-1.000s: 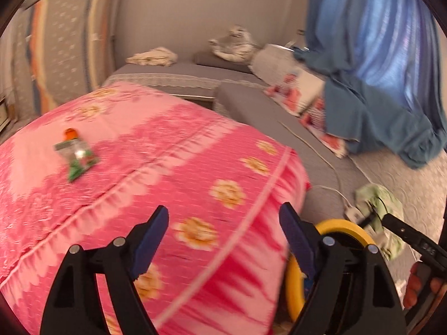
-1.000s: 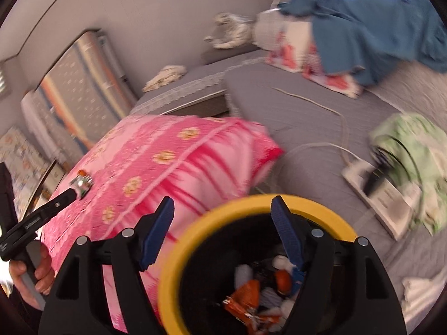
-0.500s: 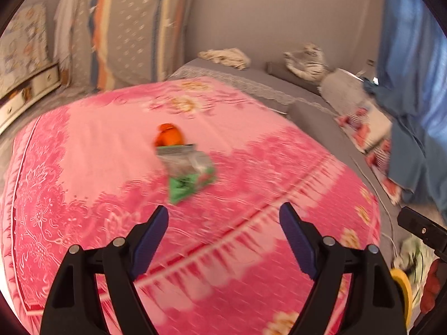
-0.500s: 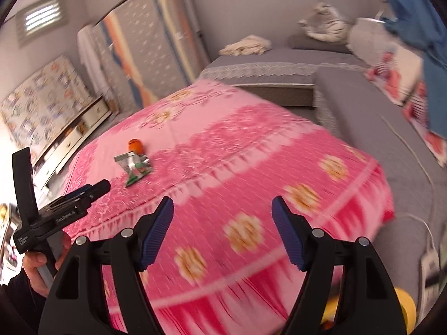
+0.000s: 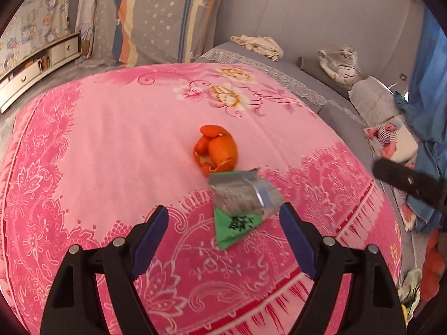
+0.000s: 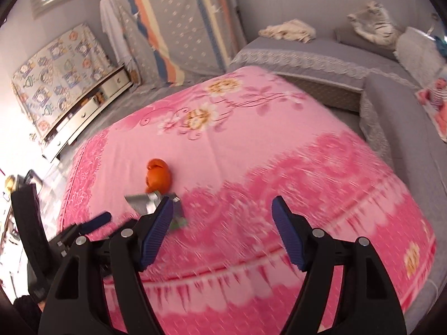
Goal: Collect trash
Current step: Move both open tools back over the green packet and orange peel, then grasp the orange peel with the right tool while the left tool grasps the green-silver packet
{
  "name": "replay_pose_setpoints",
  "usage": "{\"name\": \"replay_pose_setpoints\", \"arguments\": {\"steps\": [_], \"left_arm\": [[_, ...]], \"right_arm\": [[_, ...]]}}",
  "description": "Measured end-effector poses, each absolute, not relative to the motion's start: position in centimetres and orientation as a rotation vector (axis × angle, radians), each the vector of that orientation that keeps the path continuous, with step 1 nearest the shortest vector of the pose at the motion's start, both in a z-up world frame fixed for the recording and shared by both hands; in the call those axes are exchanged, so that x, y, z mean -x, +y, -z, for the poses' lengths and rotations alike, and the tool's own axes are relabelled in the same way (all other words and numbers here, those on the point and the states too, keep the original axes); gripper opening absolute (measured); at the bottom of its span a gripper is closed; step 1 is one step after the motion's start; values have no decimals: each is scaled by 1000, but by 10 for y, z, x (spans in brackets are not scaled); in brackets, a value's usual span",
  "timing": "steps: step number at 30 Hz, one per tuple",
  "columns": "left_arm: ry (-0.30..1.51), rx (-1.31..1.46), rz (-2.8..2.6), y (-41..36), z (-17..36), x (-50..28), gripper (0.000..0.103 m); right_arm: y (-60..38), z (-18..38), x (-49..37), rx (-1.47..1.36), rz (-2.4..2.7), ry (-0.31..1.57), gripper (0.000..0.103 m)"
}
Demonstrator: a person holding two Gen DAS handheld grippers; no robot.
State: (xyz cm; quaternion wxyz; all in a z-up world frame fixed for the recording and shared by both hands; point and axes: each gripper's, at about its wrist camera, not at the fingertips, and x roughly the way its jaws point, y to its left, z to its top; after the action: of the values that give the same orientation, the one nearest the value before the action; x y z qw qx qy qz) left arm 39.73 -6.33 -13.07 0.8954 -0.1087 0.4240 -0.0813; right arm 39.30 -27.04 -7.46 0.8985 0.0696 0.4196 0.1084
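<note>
Pink floral bed [image 5: 111, 139], orange peel [image 5: 216, 149], foil wrapper [image 5: 241, 198]

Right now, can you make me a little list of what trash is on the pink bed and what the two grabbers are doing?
surface: pink floral blanket
trash 1: orange peel, curled, lying on the blanket
trash 2: silver and green wrapper, crumpled, right beside the peel, nearer the grippers
left gripper: open, empty, above the blanket, the wrapper just ahead between its fingers
right gripper: open, empty, over the blanket, to the right of the trash
picked up yet: nothing
</note>
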Motion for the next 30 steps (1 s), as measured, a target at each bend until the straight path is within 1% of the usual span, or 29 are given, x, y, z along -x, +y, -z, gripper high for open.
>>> {"name": "replay_pose_setpoints", "arguments": {"steps": [5,12,22,25,28,30], "left_arm": [[911,289,145,-54,144,-406,78],[917,407,113,-43,157,-407,78],[912,449,103,-45,166,-407,78],[912,451,102,-45,167,-408,78],[918,454,96,-46,168,-412,74],[924,459,91,-46,168,-414,68]], "right_arm": [[-236,85,-445,-125,-305,967,69],[-193,109,-488,-123,-395,1110,68],[-151,129,-503,-54,-421,1192,68],[-144,135,-507,-39,-410,1205,66],[-139,139,-511,-21,-399,1217,61],[-136,142,-514,0,-382,1224,58]]}}
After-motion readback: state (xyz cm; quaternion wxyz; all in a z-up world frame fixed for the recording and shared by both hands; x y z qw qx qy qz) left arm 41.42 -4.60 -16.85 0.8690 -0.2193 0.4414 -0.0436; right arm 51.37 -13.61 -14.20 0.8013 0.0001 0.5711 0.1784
